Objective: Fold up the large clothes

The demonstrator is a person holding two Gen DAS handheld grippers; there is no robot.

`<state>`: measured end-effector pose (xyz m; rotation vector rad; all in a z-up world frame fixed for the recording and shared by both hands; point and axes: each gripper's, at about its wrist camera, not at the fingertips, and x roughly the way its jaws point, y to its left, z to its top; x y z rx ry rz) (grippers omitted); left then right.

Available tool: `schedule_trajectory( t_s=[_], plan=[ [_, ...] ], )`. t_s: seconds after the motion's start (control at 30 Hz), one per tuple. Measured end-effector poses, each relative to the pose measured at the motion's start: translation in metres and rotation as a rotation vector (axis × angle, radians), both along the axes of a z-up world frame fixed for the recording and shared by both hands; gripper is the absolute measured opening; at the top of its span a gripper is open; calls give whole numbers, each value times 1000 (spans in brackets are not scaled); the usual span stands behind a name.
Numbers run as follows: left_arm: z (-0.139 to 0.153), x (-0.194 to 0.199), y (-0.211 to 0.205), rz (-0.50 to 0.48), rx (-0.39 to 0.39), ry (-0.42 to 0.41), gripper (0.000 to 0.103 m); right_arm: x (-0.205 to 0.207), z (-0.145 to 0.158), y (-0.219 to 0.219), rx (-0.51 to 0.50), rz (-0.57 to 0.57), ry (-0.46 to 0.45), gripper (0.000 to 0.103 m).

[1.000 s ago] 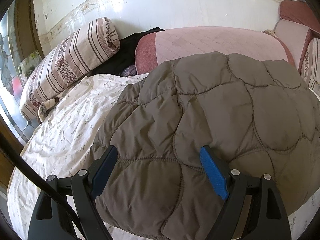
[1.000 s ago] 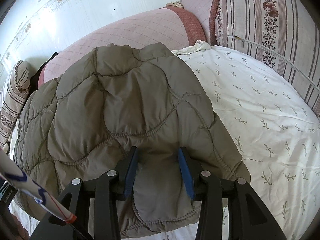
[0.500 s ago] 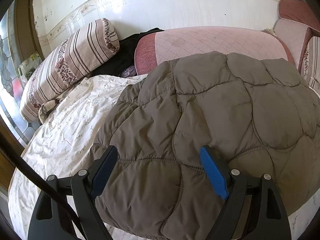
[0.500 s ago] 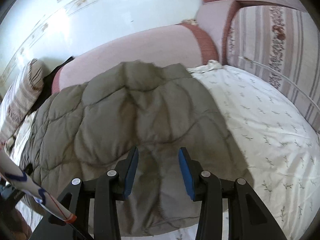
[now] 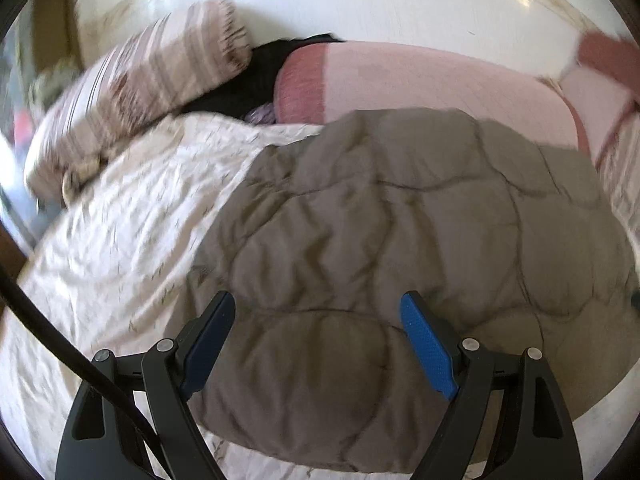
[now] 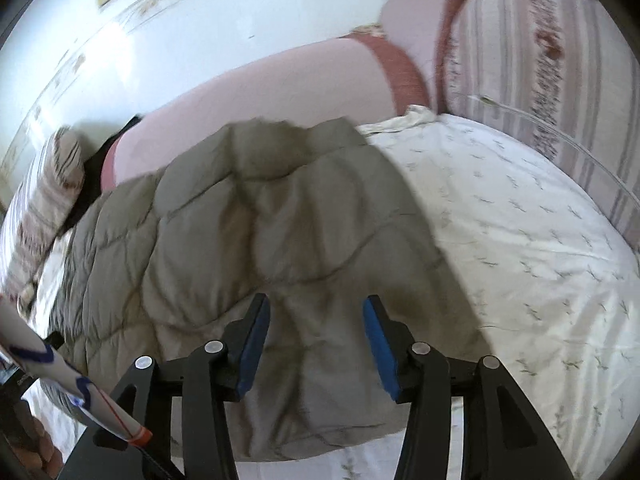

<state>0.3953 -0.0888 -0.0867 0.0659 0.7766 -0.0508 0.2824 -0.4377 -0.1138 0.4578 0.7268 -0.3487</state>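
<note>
Since the earlier frames the right claw point(image 6: 316, 336) has lifted off the quilted jacket point(image 6: 248, 232), and its jaws have just been opening; the flap of jacket that sat pinched between its blue pads point(image 6: 380, 348) a second ago now lies loose below them, untouched. The left-wrist view has also shifted across the bed, so the whole scene there is smeared with motion blur.

The grey-brown quilted jacket lies folded into a rounded bundle on the white sheet point(image 6: 520, 240) with its small sprig print, its far edge close against the long pink cushion point(image 5: 420, 76) that runs along the white wall. The near hem of the jacket reaches almost to the edge of the bed in front of both claws.

The left claw point(image 5: 320, 340) stands wide, its two pads spread over the near part of the jacket and pressing on nothing. The right claw is about half spread, hovering over the jacket's right near corner, also gripping nothing.

To the left a striped bolster point(image 5: 136, 92) rests on the sheet, with dark clothing point(image 5: 248, 80) heaped between it and the pink cushion. On the right side a striped floral cushion point(image 6: 540, 60) stands along the bed.
</note>
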Motion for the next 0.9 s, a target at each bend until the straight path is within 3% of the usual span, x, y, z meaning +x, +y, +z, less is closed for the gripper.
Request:
schedule_trajectory(
  t_s=[0.07,0.17,0.27,0.4,0.47,0.73,0.9],
  plan=[
    [-5,7,18,45,-46,51,84,-3,-7,-12,47,-18,31,54],
    [-20,16,25,53,-53,137,84,1,-22,-18,108,9,106,54],
    [-15,16,33,46,-71,143,84,-6,-11,-19,100,13,86,54],
    [-2,15,60,70,-193,157,84,-25,6,-34,95,-30,30,65],
    [-5,20,82,113,-257,211,86,-32,3,-46,132,-59,33,66],
    [-49,19,159,247,-646,413,86,-63,-36,-92,447,-173,51,70],
    [-71,16,161,254,-780,468,86,-71,-56,-103,645,-201,9,71]
  ],
)
